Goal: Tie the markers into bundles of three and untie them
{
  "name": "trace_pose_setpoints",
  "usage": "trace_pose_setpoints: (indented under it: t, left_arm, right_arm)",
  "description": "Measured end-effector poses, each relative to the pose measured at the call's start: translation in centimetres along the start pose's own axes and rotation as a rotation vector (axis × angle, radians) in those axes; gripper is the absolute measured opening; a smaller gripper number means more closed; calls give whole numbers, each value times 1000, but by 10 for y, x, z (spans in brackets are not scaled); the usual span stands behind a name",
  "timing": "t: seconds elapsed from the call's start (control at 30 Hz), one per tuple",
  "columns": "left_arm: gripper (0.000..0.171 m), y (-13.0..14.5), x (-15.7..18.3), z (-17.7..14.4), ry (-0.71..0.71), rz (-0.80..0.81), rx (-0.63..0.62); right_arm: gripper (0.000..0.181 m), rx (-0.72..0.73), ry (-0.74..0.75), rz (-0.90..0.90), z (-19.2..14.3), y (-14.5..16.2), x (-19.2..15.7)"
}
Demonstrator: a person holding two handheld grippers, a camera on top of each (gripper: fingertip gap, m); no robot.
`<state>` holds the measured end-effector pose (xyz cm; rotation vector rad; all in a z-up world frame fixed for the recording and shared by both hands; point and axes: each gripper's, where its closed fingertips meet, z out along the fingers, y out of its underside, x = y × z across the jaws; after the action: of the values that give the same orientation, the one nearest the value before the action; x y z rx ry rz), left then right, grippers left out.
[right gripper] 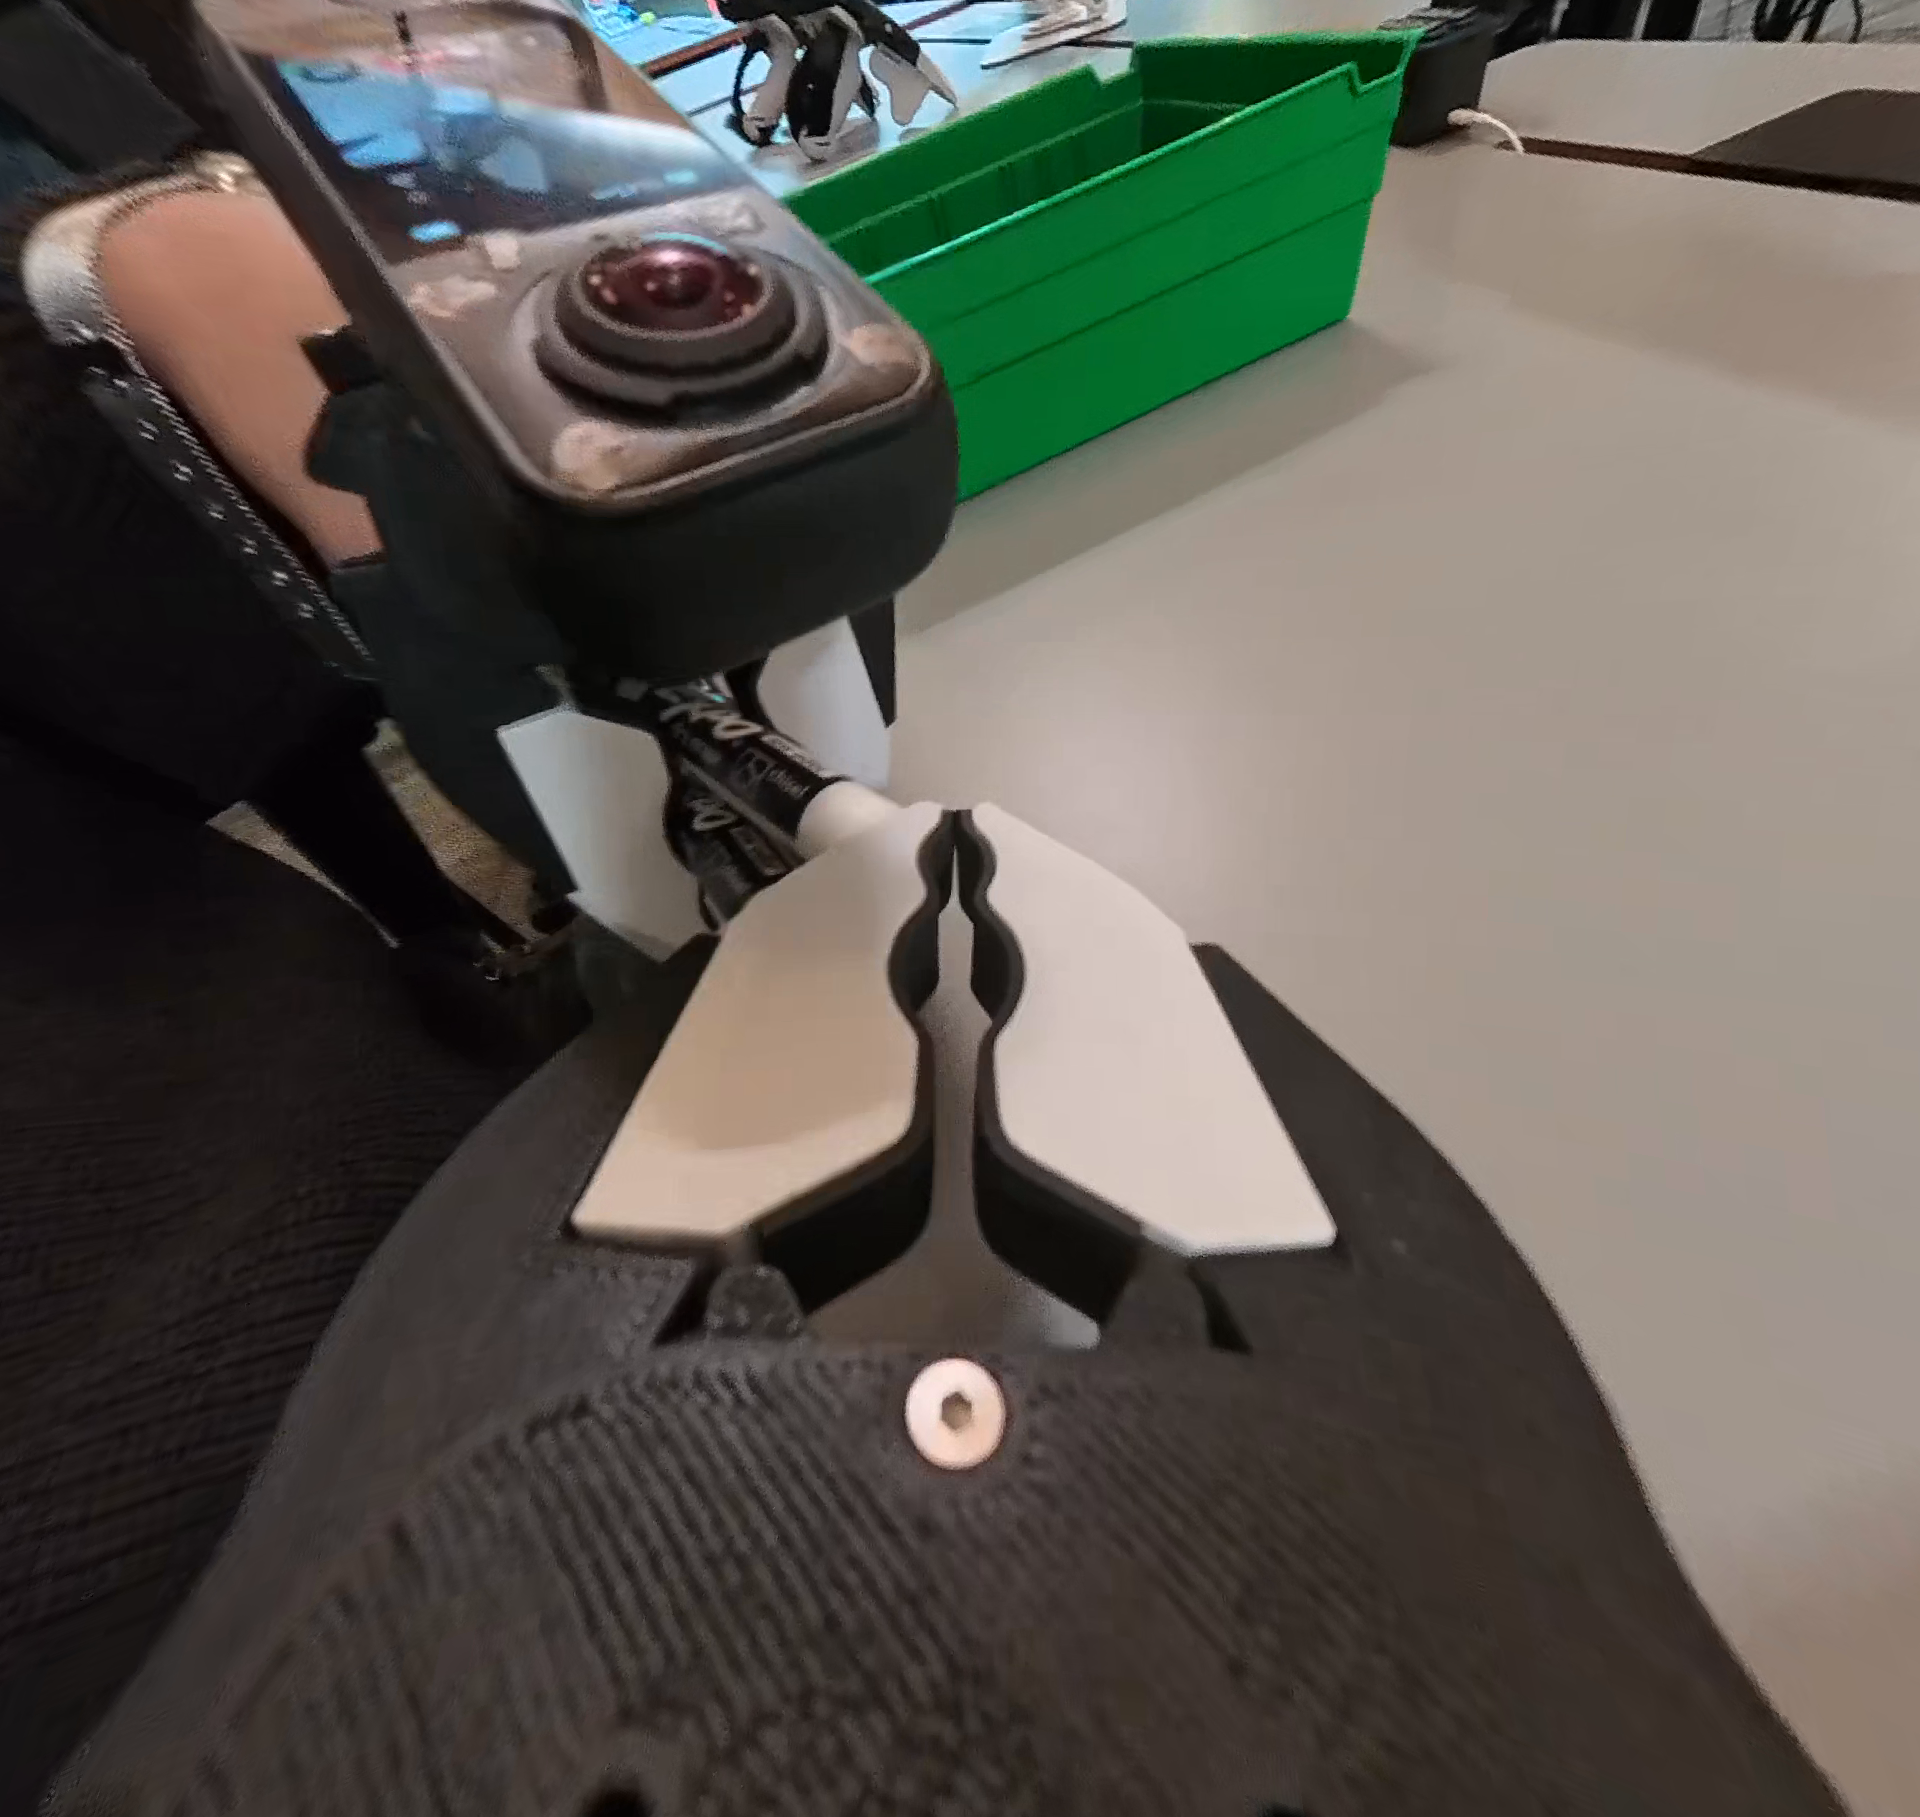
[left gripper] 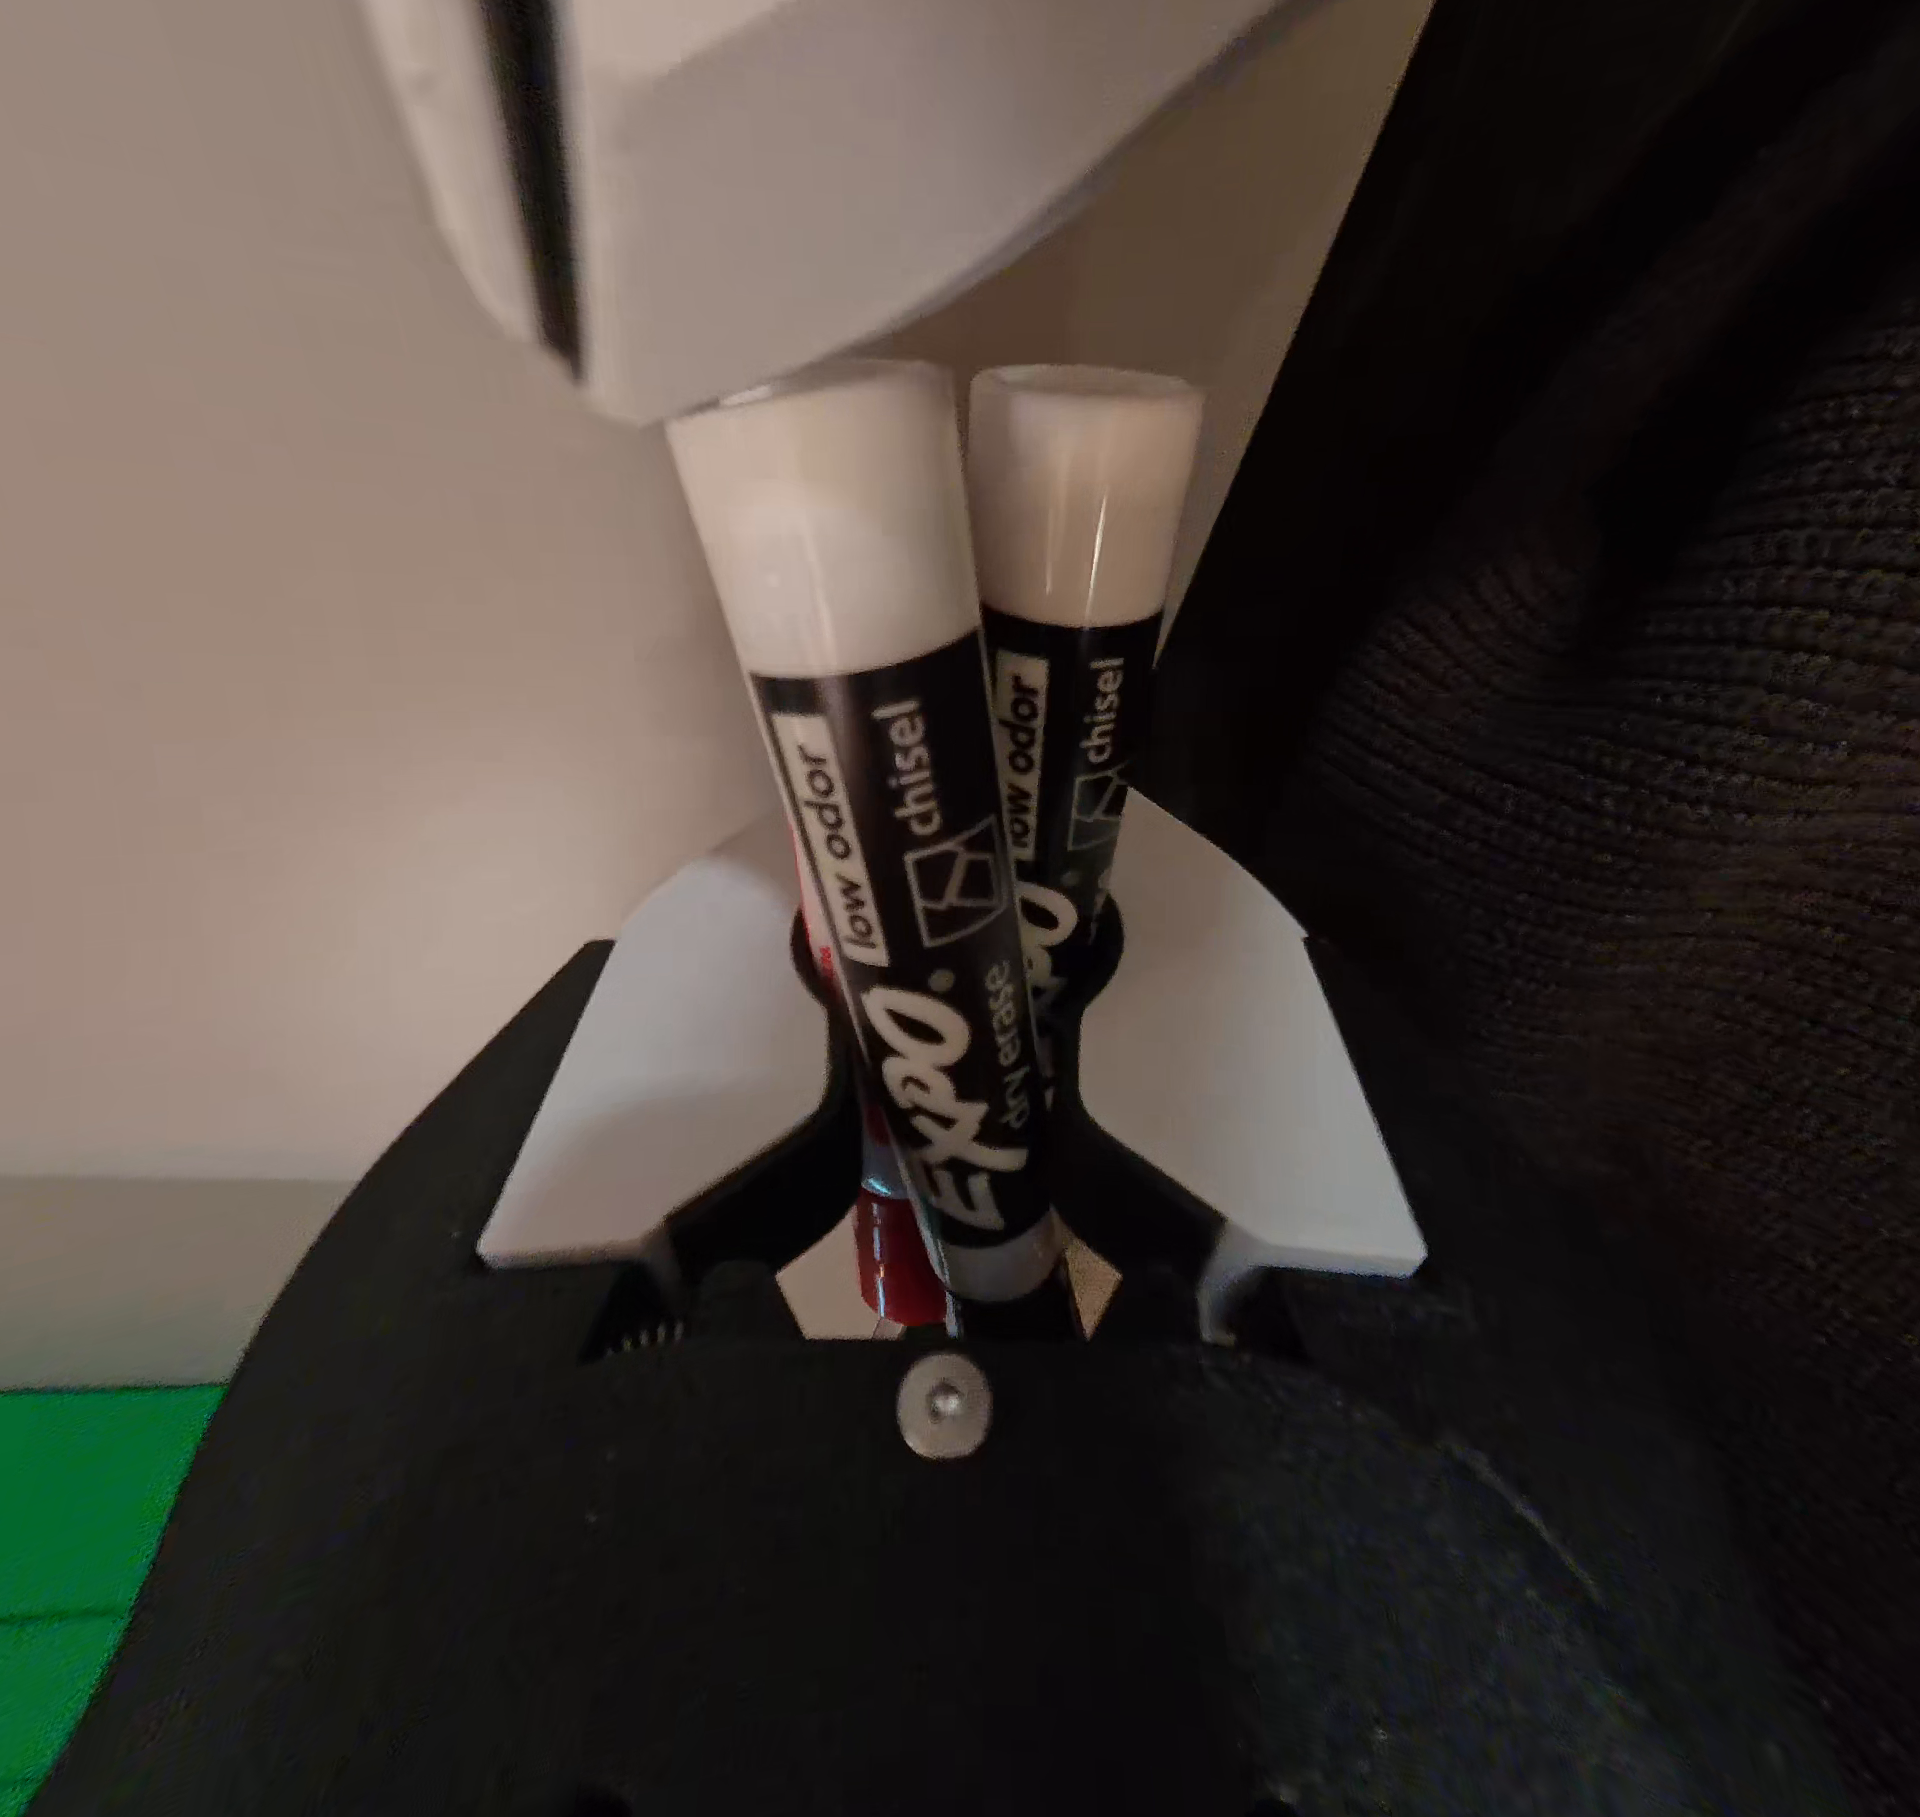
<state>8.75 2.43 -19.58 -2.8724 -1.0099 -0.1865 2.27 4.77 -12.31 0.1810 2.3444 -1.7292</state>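
My left gripper (left gripper: 951, 884) is shut on a bundle of dry-erase markers that point forward. Two have white bodies with black labels, one on the left (left gripper: 831, 541) and one on the right (left gripper: 1081, 520). A red marker (left gripper: 894, 1248) sits behind them. My right gripper (right gripper: 956, 822) is shut and empty, its tips against the white end of a marker (right gripper: 847, 811). In the left wrist view the right gripper (left gripper: 561, 354) hangs over the left marker's end. The right wrist view shows the left gripper (right gripper: 717, 759) with its camera (right gripper: 665, 302) on top.
A green plastic bin (right gripper: 1143, 313) stands on the grey table (right gripper: 1455, 728) beyond the grippers; its corner shows in the left wrist view (left gripper: 83, 1518). Another pair of grippers (right gripper: 831, 74) lies on a far table. A black knit garment (left gripper: 1558, 832) fills the right side.
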Motion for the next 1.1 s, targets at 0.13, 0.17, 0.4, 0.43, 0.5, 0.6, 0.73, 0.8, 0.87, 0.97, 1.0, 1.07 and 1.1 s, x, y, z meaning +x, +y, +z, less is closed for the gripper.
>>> trace_pose_setpoints:
  t: [0.13, 0.17, 0.4, 0.43, 0.5, 0.6, 0.73, 0.8, 0.87, 0.97, 1.0, 1.07, 1.1]
  left_arm:
    - [43, 1, -5, -3, -8, -17, 10]
    - [43, 2, -4, -3, -7, -11, 4]
    - [43, -13, 12, -2, -50, 78, 15]
    - [43, -15, 17, -2, -46, 97, 16]
    - [43, -18, 21, -2, -52, 111, 20]
    - [42, -18, 14, 0, -56, 79, 24]
    - [43, -17, 10, 3, -40, 71, 30]
    - [43, -17, 9, 4, -47, 70, 27]
    - [43, -17, 7, 4, -50, 65, 32]
    - [43, -14, 0, 3, -67, 44, 36]
    - [43, -13, -4, 2, -79, 39, 41]
    - [42, -7, -10, 1, -89, 32, 32]
    - [42, -1, -12, 0, -82, 43, 10]
  right_arm:
    - [0, 2, -49, -3, -3, -1, -5]
    - [0, 1, -37, -17, -3, -1, -4]
    - [0, 34, -143, 156, 2, -8, -11]
    - [0, 38, -198, 231, 1, -9, -13]
    - [0, 29, -323, 350, -4, -10, -18]
    - [0, -8, -432, 448, -11, -5, -21]
    - [0, -54, -453, 431, -17, 1, -24]
    - [0, -66, -434, 394, -19, 2, -24]
    - [0, -58, -401, 353, -20, 1, -21]
    - [0, 14, -295, 300, -21, -7, -4]
    - [0, 37, -273, 290, -22, -10, 0]
    - [0, 64, -248, 289, -26, -15, 7]
    - [0, 69, -241, 289, -28, -16, 10]
